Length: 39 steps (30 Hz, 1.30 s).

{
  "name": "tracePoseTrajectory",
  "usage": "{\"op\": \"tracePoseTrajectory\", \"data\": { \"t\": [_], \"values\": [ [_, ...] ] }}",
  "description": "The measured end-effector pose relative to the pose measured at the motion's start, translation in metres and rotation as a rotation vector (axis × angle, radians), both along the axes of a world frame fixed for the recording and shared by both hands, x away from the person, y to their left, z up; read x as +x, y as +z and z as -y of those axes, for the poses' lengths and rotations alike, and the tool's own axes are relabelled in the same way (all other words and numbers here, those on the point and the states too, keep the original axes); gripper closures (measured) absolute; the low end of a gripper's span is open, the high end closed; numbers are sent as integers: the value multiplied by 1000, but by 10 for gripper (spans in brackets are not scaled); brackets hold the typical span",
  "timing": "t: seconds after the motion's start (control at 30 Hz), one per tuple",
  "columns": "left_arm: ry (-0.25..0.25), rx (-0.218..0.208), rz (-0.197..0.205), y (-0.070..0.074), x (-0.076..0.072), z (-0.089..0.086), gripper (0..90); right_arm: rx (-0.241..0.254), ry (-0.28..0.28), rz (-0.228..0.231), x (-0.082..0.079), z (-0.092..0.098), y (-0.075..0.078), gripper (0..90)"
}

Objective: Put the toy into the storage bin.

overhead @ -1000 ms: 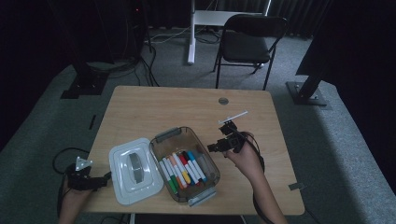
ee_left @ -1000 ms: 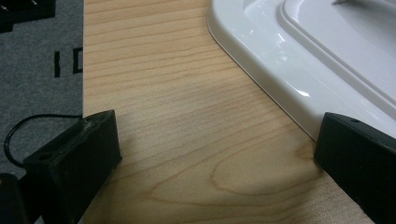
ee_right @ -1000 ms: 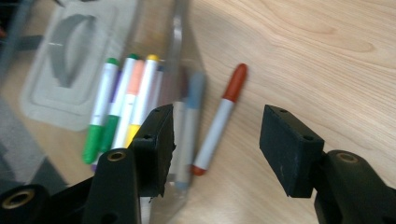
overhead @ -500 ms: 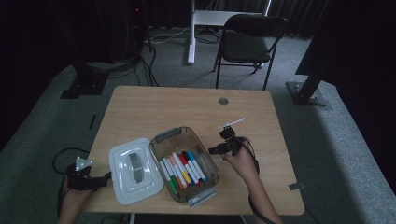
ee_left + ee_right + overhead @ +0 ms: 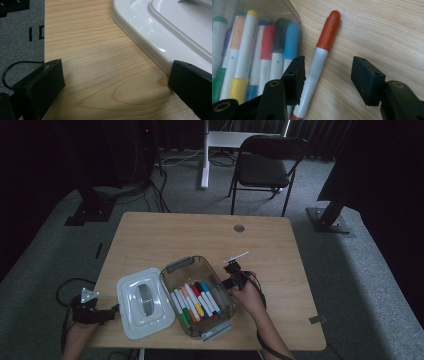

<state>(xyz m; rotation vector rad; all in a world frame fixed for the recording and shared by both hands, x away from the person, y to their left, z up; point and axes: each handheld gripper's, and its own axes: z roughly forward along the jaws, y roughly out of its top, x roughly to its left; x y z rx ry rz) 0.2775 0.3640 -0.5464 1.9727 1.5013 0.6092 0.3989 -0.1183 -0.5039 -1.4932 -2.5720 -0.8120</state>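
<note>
One wooden table [image 5: 165, 237] stands on grey carpet [image 5: 45, 250] before a folding chair [image 5: 265, 167].

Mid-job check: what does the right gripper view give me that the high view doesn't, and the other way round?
Right gripper view: an orange-capped marker lying on the table just outside the clear box, between the right gripper's open fingers, which have just been closing a little.
High view: the white lid left of the box, the left gripper beside it, a chair beyond.
Both: the box's markers and the wooden table.
</note>
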Motion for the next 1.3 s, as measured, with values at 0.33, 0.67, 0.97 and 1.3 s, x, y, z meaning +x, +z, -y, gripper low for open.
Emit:
{"op": "tracePoseTrajectory", "data": {
  "t": [0.33,0.67,0.97,1.3],
  "values": [
    [0,0,-1,0,0,0,8,-66,-4,-15,2,-7,-8,488],
    [0,0,0,0,0,0,8,-91,-76,8,4,25,4,518],
    [0,0,0,0,0,0,8,-149,-133,-9,5,49,-5,549],
    [0,0,0,0,0,0,8,-219,-186,37,-1,48,-6,762]
  ]
}}
